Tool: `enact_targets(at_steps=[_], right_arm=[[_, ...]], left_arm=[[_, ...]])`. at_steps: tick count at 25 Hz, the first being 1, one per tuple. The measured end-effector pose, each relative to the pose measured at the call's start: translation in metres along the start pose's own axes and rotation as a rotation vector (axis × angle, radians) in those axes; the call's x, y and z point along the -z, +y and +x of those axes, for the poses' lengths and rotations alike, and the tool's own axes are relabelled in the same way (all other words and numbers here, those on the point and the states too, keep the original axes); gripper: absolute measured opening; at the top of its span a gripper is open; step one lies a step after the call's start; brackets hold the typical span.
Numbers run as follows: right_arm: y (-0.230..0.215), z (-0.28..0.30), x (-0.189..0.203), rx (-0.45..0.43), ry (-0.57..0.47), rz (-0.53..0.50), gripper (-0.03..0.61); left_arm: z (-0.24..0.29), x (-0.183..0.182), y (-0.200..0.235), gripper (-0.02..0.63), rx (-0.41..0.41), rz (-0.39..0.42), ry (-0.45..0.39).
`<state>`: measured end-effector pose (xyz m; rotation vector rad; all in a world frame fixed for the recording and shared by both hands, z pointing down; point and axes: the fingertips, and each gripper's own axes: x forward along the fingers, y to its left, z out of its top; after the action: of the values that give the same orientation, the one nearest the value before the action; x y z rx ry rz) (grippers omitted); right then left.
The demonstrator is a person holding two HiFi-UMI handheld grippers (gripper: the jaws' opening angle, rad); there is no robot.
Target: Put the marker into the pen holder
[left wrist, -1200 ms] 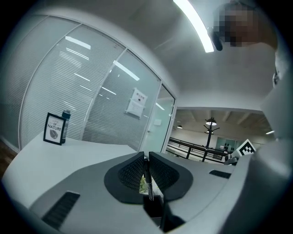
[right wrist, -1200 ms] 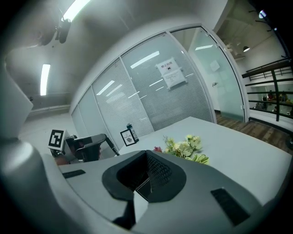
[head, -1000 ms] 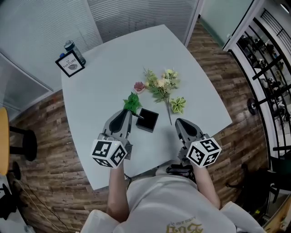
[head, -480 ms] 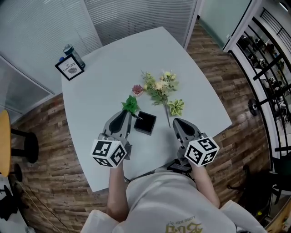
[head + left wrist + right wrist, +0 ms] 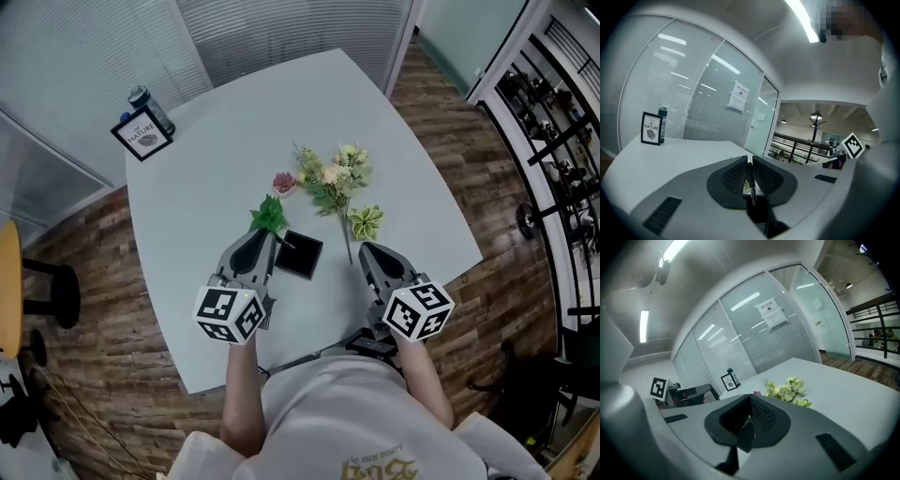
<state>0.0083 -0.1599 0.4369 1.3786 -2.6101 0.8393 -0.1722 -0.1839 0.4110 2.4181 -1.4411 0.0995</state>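
The left gripper (image 5: 750,161) pinches a thin black marker (image 5: 751,182) between its jaws, right beside the square black pen holder (image 5: 299,254) on the white table (image 5: 216,159). The right gripper (image 5: 749,400) has its jaws pressed together on nothing.

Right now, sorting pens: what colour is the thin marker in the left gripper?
The thin marker is black; the left gripper view shows it best.

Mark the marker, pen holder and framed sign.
marker (image 5: 751,185): left gripper view, mid-barrel, clamped between the jaws.
pen holder (image 5: 294,268): head view, its near rim.
framed sign (image 5: 142,134): head view, centre of its face.
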Motion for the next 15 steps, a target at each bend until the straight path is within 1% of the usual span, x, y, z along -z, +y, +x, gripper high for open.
enact_targets(at_steps=[7,15], right_arm=[[-0.005,0.011,0.009,-0.005,0.031,0.015,0.017],[-0.017,0.019,0.010,0.009,0.051,0.024,0.017]], left_arm=[[0.010,0.022,0.007,0.038,-0.013,0.007,0.062],[0.030,0.043,0.007,0.038,-0.007,0.052,0.129]])
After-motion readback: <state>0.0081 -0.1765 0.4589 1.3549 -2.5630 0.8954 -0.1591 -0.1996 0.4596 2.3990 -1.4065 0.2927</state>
